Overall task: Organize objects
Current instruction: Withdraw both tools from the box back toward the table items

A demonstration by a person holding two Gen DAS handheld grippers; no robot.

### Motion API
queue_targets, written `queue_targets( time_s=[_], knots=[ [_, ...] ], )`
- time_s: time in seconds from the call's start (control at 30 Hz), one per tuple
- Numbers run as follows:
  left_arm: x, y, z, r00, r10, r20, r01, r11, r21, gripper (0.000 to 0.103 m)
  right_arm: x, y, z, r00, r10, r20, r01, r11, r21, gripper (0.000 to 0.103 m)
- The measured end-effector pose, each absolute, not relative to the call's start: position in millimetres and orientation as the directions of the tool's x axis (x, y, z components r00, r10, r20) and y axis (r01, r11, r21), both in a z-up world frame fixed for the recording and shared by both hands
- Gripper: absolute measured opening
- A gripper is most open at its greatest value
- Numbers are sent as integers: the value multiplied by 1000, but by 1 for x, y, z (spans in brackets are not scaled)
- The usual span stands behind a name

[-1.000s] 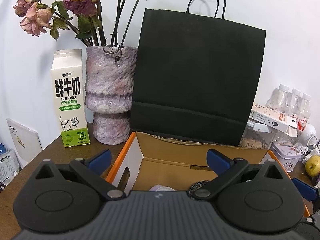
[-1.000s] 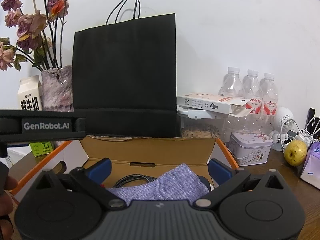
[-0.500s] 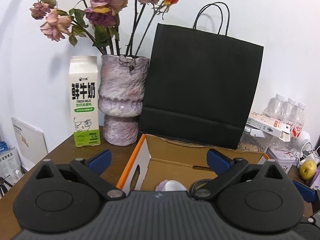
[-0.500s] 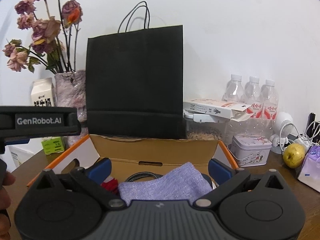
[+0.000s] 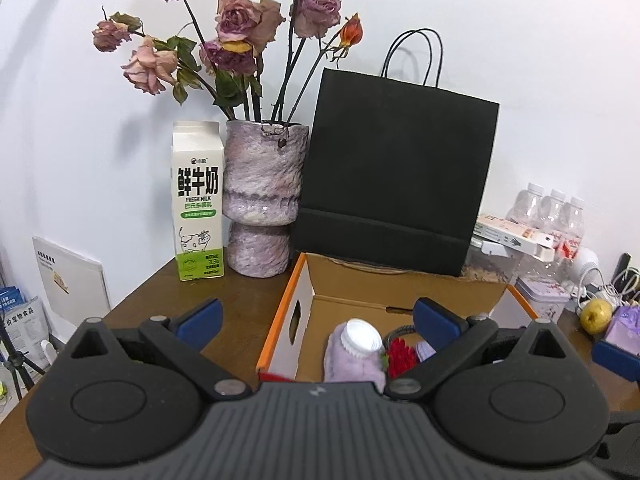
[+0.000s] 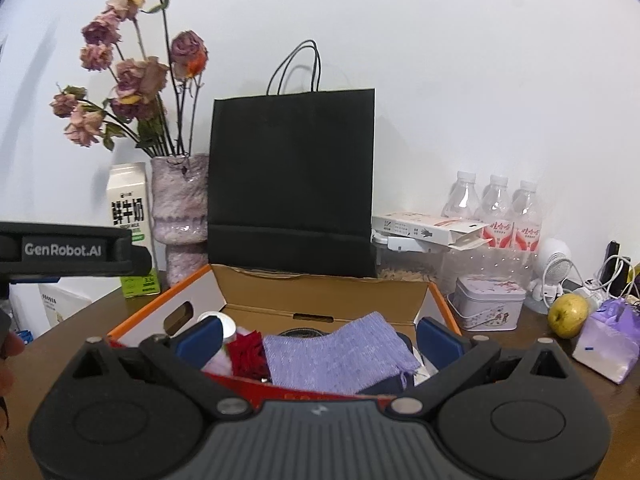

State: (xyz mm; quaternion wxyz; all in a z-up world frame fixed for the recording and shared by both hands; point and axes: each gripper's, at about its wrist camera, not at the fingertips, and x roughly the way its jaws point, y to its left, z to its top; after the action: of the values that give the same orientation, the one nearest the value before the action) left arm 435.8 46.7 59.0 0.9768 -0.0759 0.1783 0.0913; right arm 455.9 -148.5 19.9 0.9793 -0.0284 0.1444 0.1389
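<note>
Both views have pulled back and up; your left tool (image 5: 316, 314) and right tool (image 6: 318, 338) gape empty because the bottle (image 5: 354, 354) and cloth (image 6: 336, 354) already lie in the box (image 5: 286, 312), lower centre.

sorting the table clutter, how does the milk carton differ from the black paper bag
The milk carton is white with green print and a gabled top; the black paper bag is plain black with cord handles. The carton is narrow and shorter; the bag is wider and taller. The carton stands left of the vase, the bag right of it. Both stand upright by the wall.
</note>
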Motion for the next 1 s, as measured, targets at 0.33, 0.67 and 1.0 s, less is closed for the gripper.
queue_targets(
  time_s=[0.33,0.67,1.0],
  knots=[
    [383,36,53,928,140,-345,-181,979,-91,103,405,-167,17,917,263,-298,-286,958,-35,103],
    [333,19,40,925,119,-362,-152,986,-66,103,357,-190,5,906,275,-322,-292,956,-5,103],
    [288,16,18,901,118,-418,-152,987,-48,103,309,-209,-16,887,271,-375,-294,956,-4,103]
  ],
)
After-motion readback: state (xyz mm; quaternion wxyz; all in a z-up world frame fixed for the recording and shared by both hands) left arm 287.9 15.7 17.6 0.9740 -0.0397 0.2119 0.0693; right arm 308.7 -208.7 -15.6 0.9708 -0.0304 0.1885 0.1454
